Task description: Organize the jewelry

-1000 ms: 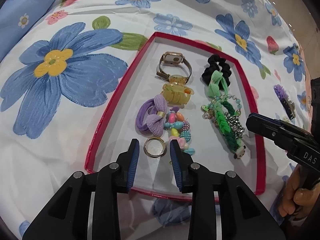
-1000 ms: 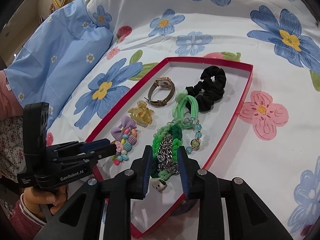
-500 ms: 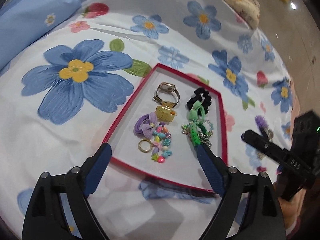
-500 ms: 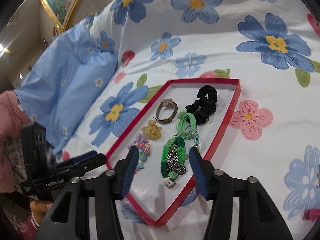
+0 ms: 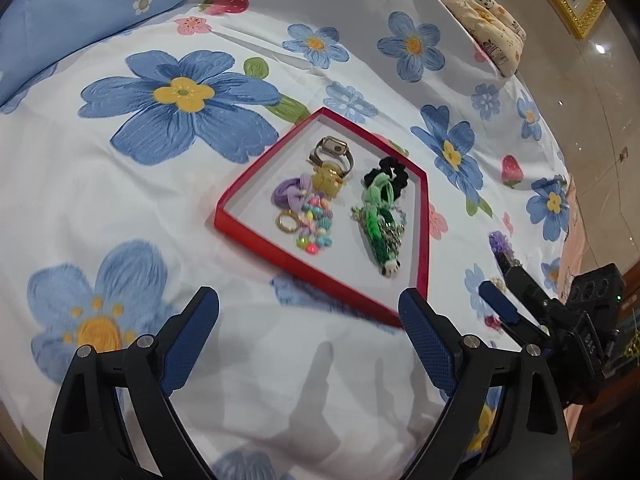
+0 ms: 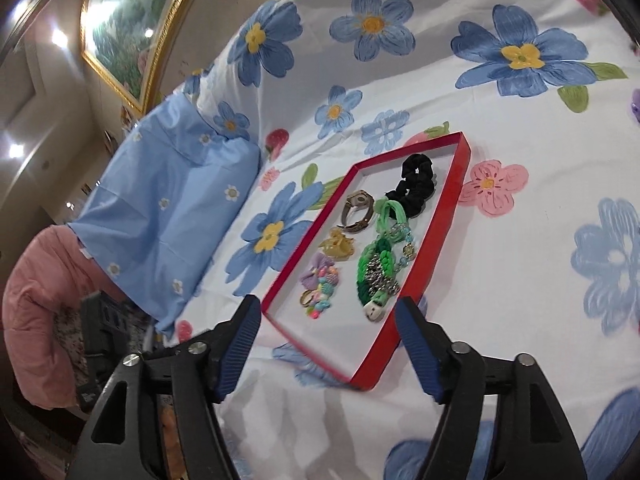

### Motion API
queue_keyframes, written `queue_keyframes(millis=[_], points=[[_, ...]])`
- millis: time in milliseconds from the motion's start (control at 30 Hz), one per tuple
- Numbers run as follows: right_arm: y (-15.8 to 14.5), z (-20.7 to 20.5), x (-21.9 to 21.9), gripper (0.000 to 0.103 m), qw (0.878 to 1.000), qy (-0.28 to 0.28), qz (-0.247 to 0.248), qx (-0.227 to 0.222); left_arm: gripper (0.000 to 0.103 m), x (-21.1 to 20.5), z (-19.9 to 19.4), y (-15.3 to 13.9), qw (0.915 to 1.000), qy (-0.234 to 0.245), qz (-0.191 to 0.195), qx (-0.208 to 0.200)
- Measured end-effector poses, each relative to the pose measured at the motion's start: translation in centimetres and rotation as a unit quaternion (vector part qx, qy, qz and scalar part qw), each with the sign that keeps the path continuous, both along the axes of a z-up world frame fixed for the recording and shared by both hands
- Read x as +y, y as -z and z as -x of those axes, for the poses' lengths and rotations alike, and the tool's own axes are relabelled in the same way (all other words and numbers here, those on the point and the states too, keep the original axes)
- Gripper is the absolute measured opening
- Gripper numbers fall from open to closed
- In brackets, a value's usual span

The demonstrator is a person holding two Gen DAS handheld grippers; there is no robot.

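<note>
1. Here, the red tray (image 5: pixel 421 240) lies flat on the flowered bedsheet (image 5: pixel 100 184), with all the jewelry inside it.
2. In the tray's left row, from far to near: a gold watch (image 5: pixel 334 151), a yellow claw clip (image 5: pixel 328 185) touching it, a purple hair tie (image 5: pixel 289 197), a gold ring (image 5: pixel 287 222), and a colourful bead bracelet (image 5: pixel 316 226) just right of the ring.
3. In the right row: a black scrunchie (image 6: pixel 416 185) at the far end, a light green hair tie (image 6: pixel 389 212) overlapping it, then a green braided bracelet (image 6: pixel 374 270) tangled with a silver chain, ending in a small white charm near the front edge.
4. The left gripper (image 5: pixel 309 326) hovers above the sheet on the near side of the tray, jaws spread wide after just opening, nothing between them.
5. The right gripper (image 6: pixel 328 334) is likewise near the tray's front corner, jaws parted and just widening, holding nothing.
6. A blue pillow (image 6: pixel 168 216) sits at the far left.
7. A small purple ornament (image 5: pixel 500 242) lies on the sheet right of the tray.
</note>
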State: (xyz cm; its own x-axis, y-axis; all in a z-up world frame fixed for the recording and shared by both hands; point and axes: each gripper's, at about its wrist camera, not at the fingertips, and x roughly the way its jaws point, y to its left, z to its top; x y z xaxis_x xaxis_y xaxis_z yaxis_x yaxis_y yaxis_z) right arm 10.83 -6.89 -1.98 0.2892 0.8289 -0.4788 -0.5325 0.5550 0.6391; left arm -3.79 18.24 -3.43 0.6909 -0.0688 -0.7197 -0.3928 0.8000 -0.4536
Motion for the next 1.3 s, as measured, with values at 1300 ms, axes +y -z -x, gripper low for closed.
queue_keyframes(millis=[1300], points=[[-0.9,6.3,0.6,0.103,0.964,0.042,0.164,-0.205,0.103,-4.9,3.1,-1.5,0.9747,-0.033,-0.220,-0.020]])
